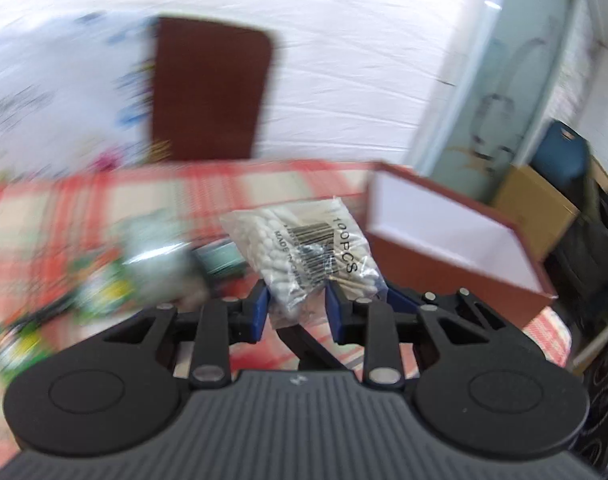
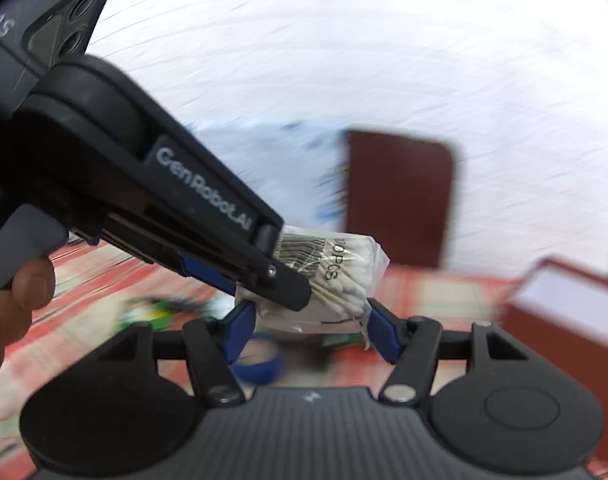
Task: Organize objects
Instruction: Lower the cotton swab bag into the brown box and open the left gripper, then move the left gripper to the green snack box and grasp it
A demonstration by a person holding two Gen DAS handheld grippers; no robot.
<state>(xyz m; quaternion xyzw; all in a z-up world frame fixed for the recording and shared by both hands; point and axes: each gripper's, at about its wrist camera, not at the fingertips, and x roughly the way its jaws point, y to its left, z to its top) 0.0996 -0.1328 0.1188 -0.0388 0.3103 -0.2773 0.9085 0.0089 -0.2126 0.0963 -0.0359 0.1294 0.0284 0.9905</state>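
A clear bag of cotton swabs (image 1: 304, 256) marked "100PCS" is held off the table between the blue pads of my left gripper (image 1: 298, 304). In the right wrist view the same bag (image 2: 336, 276) hangs from the left gripper (image 2: 276, 276), which reaches in from the upper left. My right gripper (image 2: 310, 326) is open, its blue pads (image 2: 240, 328) on either side of the bag's lower end, just below it. An open red-brown box (image 1: 456, 240) with a white inside stands to the right; it also shows in the right wrist view (image 2: 564, 308).
A red checked cloth (image 1: 144, 192) covers the table. Blurred green and yellow items (image 1: 100, 292) lie at the left. A dark brown lid (image 1: 208, 92) leans against the white wall beside a white printed sheet (image 1: 56, 96). A blue ring (image 2: 260, 364) lies under my right gripper.
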